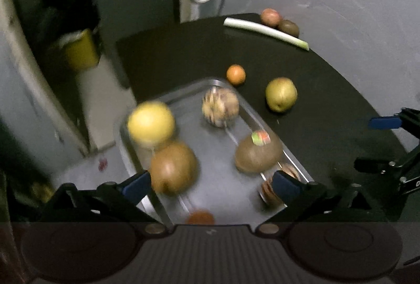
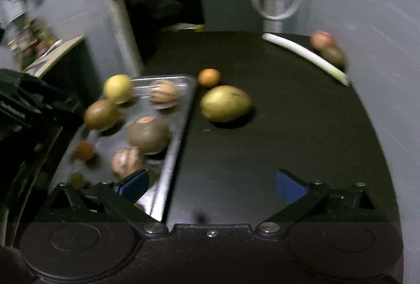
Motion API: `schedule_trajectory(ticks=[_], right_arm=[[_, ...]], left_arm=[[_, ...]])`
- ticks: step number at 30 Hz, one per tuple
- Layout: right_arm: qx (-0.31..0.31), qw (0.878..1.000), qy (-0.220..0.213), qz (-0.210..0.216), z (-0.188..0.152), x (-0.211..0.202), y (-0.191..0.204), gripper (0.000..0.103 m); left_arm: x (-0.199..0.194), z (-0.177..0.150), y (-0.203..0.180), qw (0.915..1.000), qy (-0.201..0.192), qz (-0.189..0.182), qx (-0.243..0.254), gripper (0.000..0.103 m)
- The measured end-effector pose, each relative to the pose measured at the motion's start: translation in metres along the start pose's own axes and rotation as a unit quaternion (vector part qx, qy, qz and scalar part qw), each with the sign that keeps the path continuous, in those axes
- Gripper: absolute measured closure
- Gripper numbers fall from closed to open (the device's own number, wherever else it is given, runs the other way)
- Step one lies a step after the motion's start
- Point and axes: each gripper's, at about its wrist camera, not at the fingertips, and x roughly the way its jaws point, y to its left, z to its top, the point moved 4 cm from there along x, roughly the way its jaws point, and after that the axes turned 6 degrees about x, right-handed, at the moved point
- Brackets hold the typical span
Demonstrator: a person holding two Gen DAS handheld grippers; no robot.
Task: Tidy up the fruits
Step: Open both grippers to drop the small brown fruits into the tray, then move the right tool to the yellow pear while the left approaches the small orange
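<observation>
My blue-padded left gripper (image 1: 211,185) and right gripper (image 2: 211,185) both hang empty, jaws spread wide.

The shallow steel tray (image 1: 183,97) collects sorted fruit; a green-yellow mango (image 2: 225,103) and a small orange (image 2: 209,77) wait just beside it on the black table (image 2: 288,139), probably my next picks.

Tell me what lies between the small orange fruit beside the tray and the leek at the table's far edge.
Nothing: between the small orange fruit and the leek there is only bare black table. The right wrist view shows it, and the left wrist view agrees.
</observation>
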Motion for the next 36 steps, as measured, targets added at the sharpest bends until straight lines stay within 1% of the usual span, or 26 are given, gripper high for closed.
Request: schedule_trajectory(ticks=[4, 7, 10, 12, 14, 18, 22, 26, 27, 29, 31, 33, 36], right_arm=[[0.049, 0.998, -0.004, -0.038, -0.005, 0.003, -0.01, 0.001], [0.094, 0.994, -0.006, -0.051, -0.009, 0.007, -0.017, 0.001], [0.129, 0.99, -0.006, -0.057, -0.011, 0.013, -0.019, 0.001], [0.143, 0.988, -0.009, -0.064, -0.01, 0.017, -0.018, 0.001], [0.156, 0.985, -0.013, -0.071, -0.008, 0.022, -0.017, 0.001], [0.184, 0.98, -0.022, -0.078, -0.001, 0.033, -0.012, 0.001], [0.195, 0.977, -0.036, -0.082, 0.009, 0.046, -0.004, 0.001], [0.196, 0.976, -0.04, -0.084, 0.02, 0.062, 0.006, 0.001], [0.196, 0.976, -0.041, -0.084, 0.022, 0.065, 0.008, 0.001], [0.193, 0.977, -0.04, -0.087, 0.027, 0.073, 0.01, 0.001], [0.194, 0.976, -0.041, -0.091, 0.03, 0.078, 0.01, 0.001], [0.199, 0.975, -0.042, -0.091, 0.033, 0.083, 0.008, 0.001], [0.208, 0.973, -0.043, -0.091, 0.038, 0.089, 0.005, 0.001]], left_arm=[[0.015, 0.037, 0.007, 0.9971, -0.015, 0.004, 0.075, 0.001], [0.033, 0.064, 0.01, 0.9914, -0.019, -0.003, 0.129, 0.001], [0.053, 0.085, 0.008, 0.9826, -0.023, -0.018, 0.184, 0.001], [0.069, 0.1, 0.004, 0.9736, -0.027, -0.03, 0.224, 0.001], [0.083, 0.108, -0.001, 0.9641, -0.028, -0.045, 0.26, 0.001], [0.116, 0.122, -0.016, 0.938, -0.025, -0.081, 0.336, 0.001], [0.144, 0.132, -0.027, 0.9125, -0.021, -0.105, 0.395, 0.001], [0.165, 0.137, -0.037, 0.883, -0.018, -0.123, 0.452, 0.001], [0.169, 0.136, -0.039, 0.8754, -0.017, -0.126, 0.466, 0.001], [0.176, 0.135, -0.041, 0.8576, -0.016, -0.129, 0.498, 0.001], [0.181, 0.134, -0.042, 0.8439, -0.016, -0.13, 0.52, 0.001], [0.187, 0.136, -0.042, 0.8361, -0.015, -0.135, 0.531, 0.001], [0.192, 0.141, -0.043, 0.8334, -0.014, -0.146, 0.533, 0.002]])
